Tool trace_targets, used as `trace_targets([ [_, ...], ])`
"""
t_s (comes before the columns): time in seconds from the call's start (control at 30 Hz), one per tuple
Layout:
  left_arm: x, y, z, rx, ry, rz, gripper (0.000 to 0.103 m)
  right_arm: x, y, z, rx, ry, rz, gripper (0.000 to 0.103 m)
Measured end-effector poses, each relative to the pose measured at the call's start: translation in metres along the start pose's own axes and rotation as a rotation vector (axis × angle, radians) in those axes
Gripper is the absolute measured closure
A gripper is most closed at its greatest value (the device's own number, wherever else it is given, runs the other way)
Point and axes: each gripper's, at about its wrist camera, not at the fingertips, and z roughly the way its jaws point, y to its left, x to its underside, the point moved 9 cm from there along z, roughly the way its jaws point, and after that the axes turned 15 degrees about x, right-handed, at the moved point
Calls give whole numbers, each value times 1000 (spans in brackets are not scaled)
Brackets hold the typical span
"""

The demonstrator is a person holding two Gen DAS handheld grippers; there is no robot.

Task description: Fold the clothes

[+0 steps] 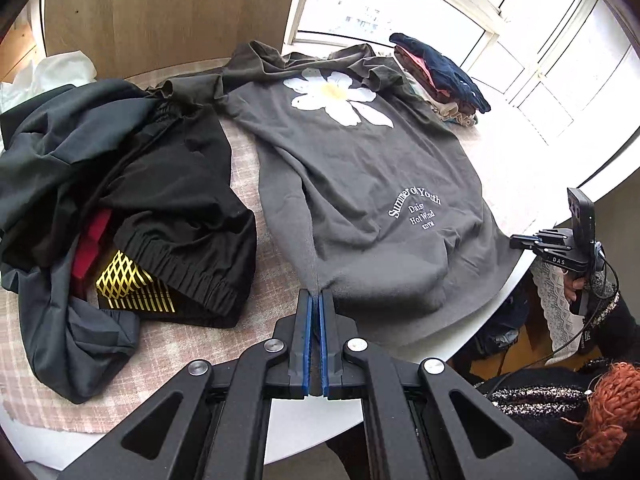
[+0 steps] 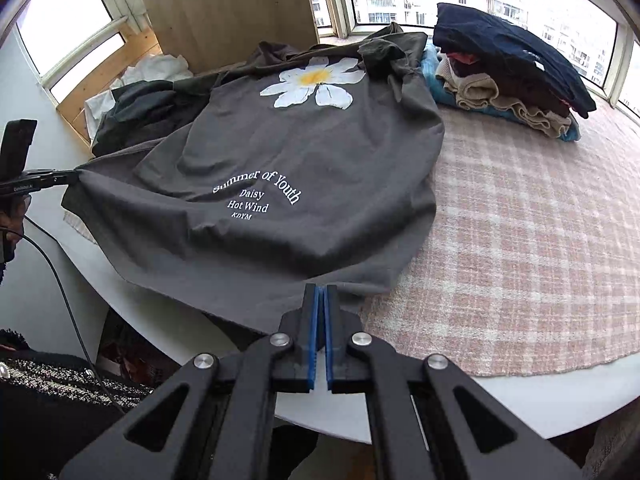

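Left gripper (image 1: 316,294) is pinching the near hem of the dark grey T-shirt (image 1: 360,168); blue pads pressed together with a ridge of cloth caught between them. Right gripper (image 2: 321,290) is doing the same at the shirt's other near corner, jaws clamped onto the fabric edge.

In the left wrist view the right gripper (image 1: 516,241) is showing at 3 o'clock, its tips meeting the shirt's edge beyond the table rim. In the right wrist view the left gripper (image 2: 70,178) is sitting at 9 o'clock, with the hem bunching at its tips.

T-shirt is lying spread on the round white table (image 2: 168,312), over the pink plaid cloth (image 2: 520,240), its near hem hanging past the table's edge. Printed side is facing up: white daisy (image 1: 338,96) toward 12 o'clock, white lettering (image 1: 416,208) nearer the grippers. Far end of the shirt is lying rumpled.

Folded stack of clothes (image 2: 508,68), navy piece on top, is resting at 1 o'clock of the shirt, touching its far corner. Heap of unfolded dark garments (image 1: 120,200), with red and gold-patterned pieces inside, is lying at 9 o'clock in the left wrist view, just beside the shirt.
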Motion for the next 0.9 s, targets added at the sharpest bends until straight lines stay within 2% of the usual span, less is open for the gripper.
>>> trace_targets([
  [0.1, -9, 23, 9, -20, 14, -16, 100, -52, -14, -23, 34, -79, -13, 100],
  [0.17, -15, 39, 15, -33, 23, -27, 100, -87, -14, -10, 77, -96, -49, 100],
  [0.23, -21, 54, 21, -46, 32, -38, 100, -116, -9, 25, 127, -83, -76, 100],
  [0.27, -24, 62, 23, -53, 36, -44, 100, -124, -8, 50, 146, -47, -75, 100],
  [0.33, -29, 77, 29, -66, 45, -55, 90, -138, -7, 99, 179, 32, -68, 100],
  [0.43, -38, 101, 38, -86, 59, -71, 73, -129, -2, 148, 190, 148, -62, 100],
  [0.5, -40, 107, 43, -103, 75, -54, 73, -121, 1, 153, 198, 163, -64, 100],
  [0.63, -33, 93, 48, -148, 132, 74, 67, -109, 0, 142, 163, 188, -30, 98],
  [0.9, -20, 64, 59, -238, 244, 331, 65, -86, 18, 99, 66, 207, 38, 93],
])
